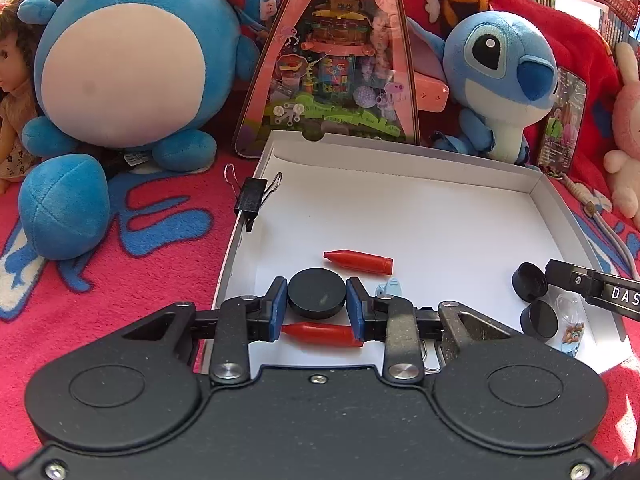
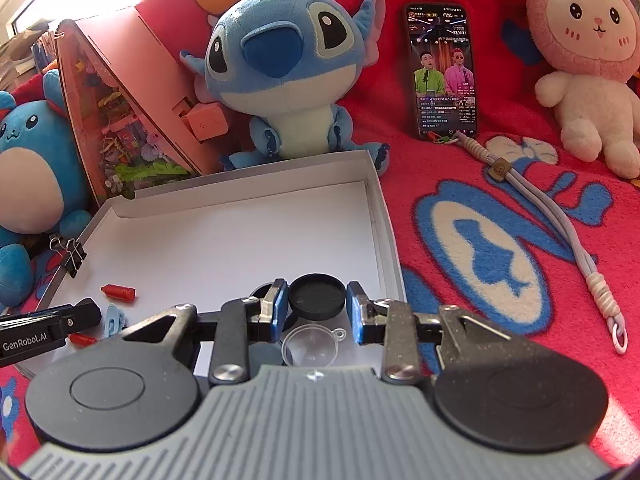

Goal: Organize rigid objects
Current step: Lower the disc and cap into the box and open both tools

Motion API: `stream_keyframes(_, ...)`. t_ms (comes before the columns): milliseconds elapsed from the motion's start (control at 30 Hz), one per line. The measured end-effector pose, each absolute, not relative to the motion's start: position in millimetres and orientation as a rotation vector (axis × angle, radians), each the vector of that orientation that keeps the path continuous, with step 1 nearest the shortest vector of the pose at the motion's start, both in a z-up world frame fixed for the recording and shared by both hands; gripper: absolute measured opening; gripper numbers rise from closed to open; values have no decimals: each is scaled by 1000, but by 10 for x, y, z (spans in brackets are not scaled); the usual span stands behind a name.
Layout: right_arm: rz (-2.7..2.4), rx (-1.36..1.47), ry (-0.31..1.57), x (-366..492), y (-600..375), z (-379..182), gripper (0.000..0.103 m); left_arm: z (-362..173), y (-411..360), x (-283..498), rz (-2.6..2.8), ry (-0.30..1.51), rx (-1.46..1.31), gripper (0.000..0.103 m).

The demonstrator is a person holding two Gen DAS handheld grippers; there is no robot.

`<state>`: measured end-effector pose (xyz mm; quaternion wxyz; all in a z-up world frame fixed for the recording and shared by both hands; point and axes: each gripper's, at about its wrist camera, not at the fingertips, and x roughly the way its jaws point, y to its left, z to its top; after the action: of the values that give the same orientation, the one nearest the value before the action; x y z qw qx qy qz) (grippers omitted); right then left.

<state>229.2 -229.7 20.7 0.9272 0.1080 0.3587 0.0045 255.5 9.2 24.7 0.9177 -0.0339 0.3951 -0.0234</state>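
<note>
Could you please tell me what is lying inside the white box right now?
In the box: two red caps, three black lids, a clear dome, a blue clip. The gripper bodies hide its near edge.

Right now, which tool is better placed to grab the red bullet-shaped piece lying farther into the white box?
Left. The left tool sits just short of that red piece, straddling only a black disc. The right tool is at the box's opposite side, over a black cap.
</note>
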Motion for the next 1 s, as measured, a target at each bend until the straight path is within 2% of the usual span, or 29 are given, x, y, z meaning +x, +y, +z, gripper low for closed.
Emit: stream_keyframes(1000,13,240,738,2299,-2310,175,39,244,65,2532,-49,797,-47,30)
